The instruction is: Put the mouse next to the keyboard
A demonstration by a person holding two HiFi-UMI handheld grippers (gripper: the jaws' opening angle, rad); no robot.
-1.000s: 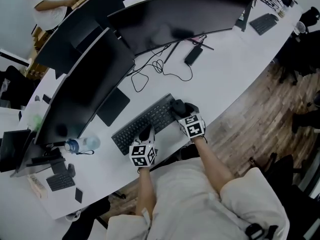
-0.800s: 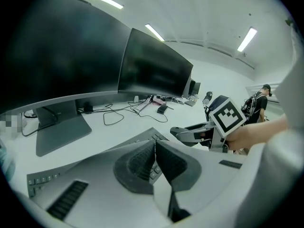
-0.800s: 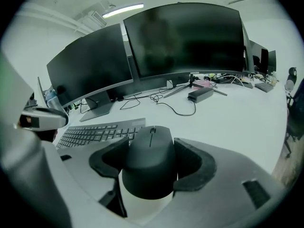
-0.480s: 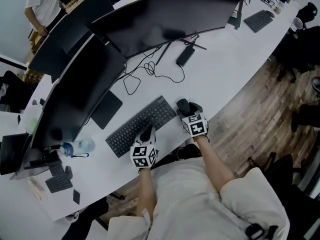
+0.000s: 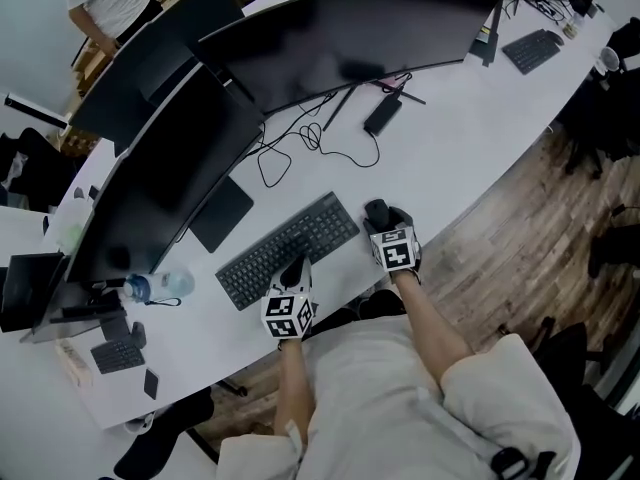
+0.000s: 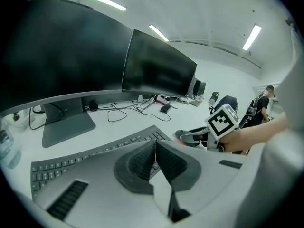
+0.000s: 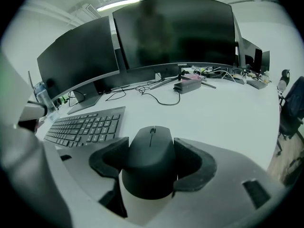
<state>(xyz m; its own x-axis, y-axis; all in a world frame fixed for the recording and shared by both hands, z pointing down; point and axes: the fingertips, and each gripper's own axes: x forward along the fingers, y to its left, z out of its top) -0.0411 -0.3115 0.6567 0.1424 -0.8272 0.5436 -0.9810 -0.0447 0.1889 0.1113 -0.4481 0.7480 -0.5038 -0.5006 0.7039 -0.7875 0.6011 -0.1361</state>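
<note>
Mouse (image 7: 151, 144), black and rounded, sits between the two pads of the right claw (image 7: 151, 164), whose jaws stand wide apart with a pad pressed against each flank, so it is gripped. Its underside is hidden by the claw body, so I cannot tell whether it rests on the white worktop (image 7: 223, 113) or hangs just above it.

In the head view the mouse (image 5: 376, 209) lies at about three o'clock from the right end of the keyboard (image 5: 288, 248), near it, with a narrow strip of bare worktop (image 5: 470, 148) between them. The right claw (image 5: 384, 224) reaches it from five o'clock. In the right gripper view the keyboard (image 7: 85, 125) shows at ten o'clock from the mouse.

The left claw (image 6: 155, 161) has its jaws closed flat against each other with nothing between them. It points down at a slant over the front edge of the keyboard (image 6: 90, 156). From above, this left claw (image 5: 293, 269) is at six o'clock from the keyboard's middle.

Two curved dark monitors stand behind: one (image 5: 340, 38) at twelve o'clock from the keyboard, the other (image 5: 170, 178) at ten o'clock. A black cable (image 5: 300, 148) loops on the worktop between them and the keyboard. A water bottle (image 5: 160, 286) lies at nine o'clock from the keyboard.
</note>
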